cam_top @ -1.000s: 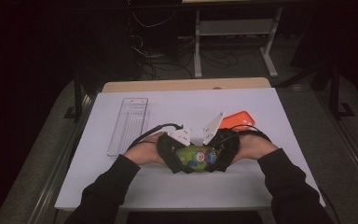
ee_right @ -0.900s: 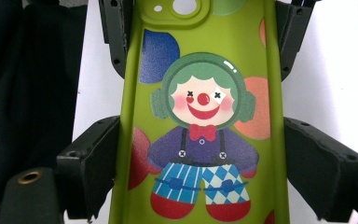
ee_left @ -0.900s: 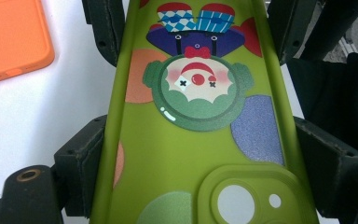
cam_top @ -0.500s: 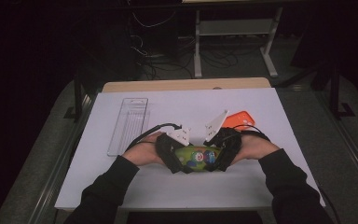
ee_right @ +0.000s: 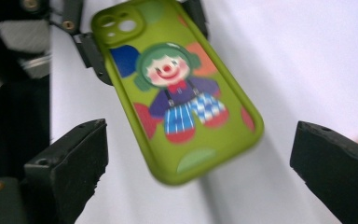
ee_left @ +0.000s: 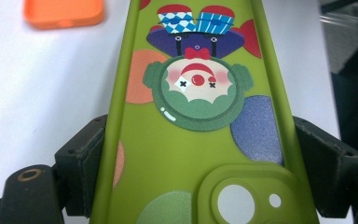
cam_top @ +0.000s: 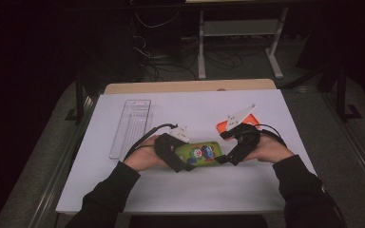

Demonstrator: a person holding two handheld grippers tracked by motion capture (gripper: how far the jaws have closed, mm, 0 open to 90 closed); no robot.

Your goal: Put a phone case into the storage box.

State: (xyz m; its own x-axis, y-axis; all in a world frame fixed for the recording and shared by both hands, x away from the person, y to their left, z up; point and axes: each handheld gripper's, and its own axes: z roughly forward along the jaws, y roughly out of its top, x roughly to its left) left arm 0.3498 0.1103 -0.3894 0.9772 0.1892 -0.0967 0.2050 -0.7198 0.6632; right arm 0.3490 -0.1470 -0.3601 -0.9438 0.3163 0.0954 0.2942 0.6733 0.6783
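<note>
Now the green phone case (cam_top: pixel 200 153) — the one with a clown on it — is held at one end by the left gripper (cam_top: pixel 186 160). In the left gripper view the two black fingers (ee_left: pixel 81 158) squeeze the long sides of the case near the camera hole (ee_left: pixel 235 203), one on each side, so that grip looks firm. The case sits just above the white tabletop (cam_top: pixel 195 190), close in front of the person.

The right gripper (cam_top: pixel 223 158) has let go. Its fingers (ee_right: pixel 70 163) have just been opening and now stand wide apart, one on each side of the far end of the case, not touching it. In the right gripper view the end of the case hangs in the gap between them with clear space on both sides.

So one part seems done — the case is up and now rests in the left gripper alone. What is left is harder to say. An orange case (cam_top: pixel 233 124) lies on the tabletop just behind the right fingers, and a clear tray (cam_top: pixel 130 128) lies off past the left fingers, well apart. My guess is that the green case must go to one of these places, or the right gripper may reach for the orange one. Neither has been touched yet.
</note>
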